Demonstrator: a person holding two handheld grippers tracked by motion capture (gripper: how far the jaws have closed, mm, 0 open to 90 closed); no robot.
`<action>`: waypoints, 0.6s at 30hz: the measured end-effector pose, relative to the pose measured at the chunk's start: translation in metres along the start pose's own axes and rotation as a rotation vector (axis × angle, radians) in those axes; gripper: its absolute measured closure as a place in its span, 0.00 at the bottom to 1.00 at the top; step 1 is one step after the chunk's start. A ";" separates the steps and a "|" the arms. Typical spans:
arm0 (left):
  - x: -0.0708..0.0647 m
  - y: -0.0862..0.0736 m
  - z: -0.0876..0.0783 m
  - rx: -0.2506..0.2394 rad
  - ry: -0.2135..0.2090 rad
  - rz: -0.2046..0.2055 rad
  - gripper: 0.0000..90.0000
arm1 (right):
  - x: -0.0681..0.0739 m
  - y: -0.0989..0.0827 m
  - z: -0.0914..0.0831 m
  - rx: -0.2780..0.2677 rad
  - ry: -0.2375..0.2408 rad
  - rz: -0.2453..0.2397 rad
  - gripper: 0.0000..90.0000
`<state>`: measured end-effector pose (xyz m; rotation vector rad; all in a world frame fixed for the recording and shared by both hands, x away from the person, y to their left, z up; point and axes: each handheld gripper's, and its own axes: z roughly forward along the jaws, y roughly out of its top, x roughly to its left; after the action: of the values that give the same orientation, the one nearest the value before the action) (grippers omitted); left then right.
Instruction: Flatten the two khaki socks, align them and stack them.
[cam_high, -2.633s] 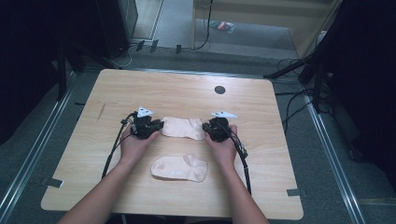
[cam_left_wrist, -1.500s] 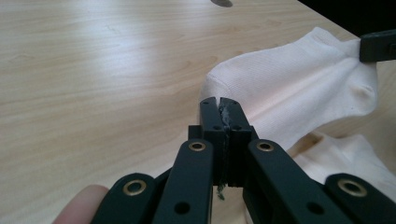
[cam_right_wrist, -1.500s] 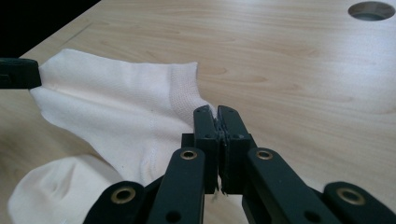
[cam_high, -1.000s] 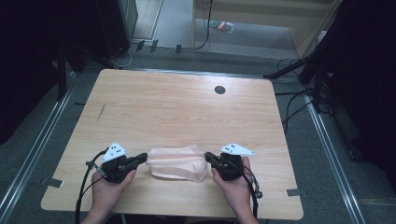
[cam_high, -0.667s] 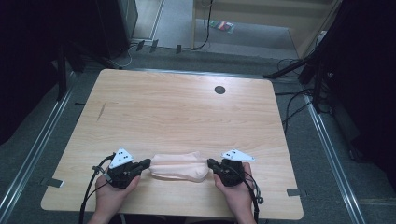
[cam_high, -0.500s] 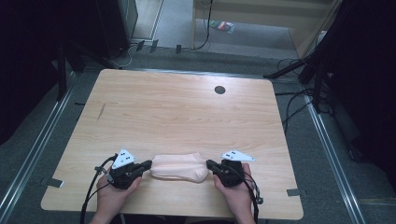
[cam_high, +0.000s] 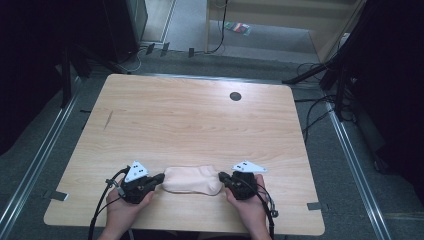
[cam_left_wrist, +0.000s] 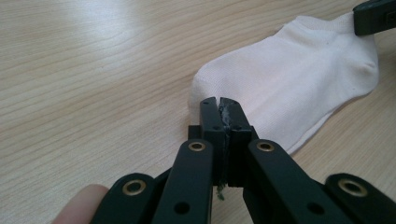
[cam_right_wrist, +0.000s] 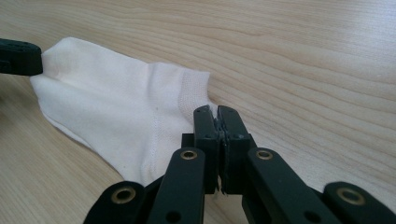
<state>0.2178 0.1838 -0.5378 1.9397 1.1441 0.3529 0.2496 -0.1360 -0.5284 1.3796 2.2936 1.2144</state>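
Wood tabletop (cam_high: 200, 120), no writing readable. Left gripper (cam_high: 159, 178) & right gripper (cam_high: 222, 177) low near front edge, jaws clamped on opposite sock (cam_high: 191, 180) ends.

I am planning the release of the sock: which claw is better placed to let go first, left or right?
Neither clearly. The left claw and the right claw each pinch one end of the sock, which lies flat on the table. Placement is symmetric; I would slightly prefer the right.
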 end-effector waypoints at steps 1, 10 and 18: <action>0.000 0.000 0.000 -0.001 -0.001 -0.002 1.00 | -0.001 0.000 0.000 0.002 0.000 -0.002 0.98; 0.003 -0.003 0.001 -0.050 -0.023 -0.036 0.67 | -0.002 -0.001 0.004 -0.036 0.013 -0.011 0.63; 0.016 0.001 -0.012 -0.166 -0.012 -0.102 0.15 | -0.010 0.001 -0.005 -0.171 -0.031 -0.039 0.27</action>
<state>0.2198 0.2035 -0.5324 1.7309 1.1631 0.3686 0.2527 -0.1469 -0.5267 1.2782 2.1298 1.3333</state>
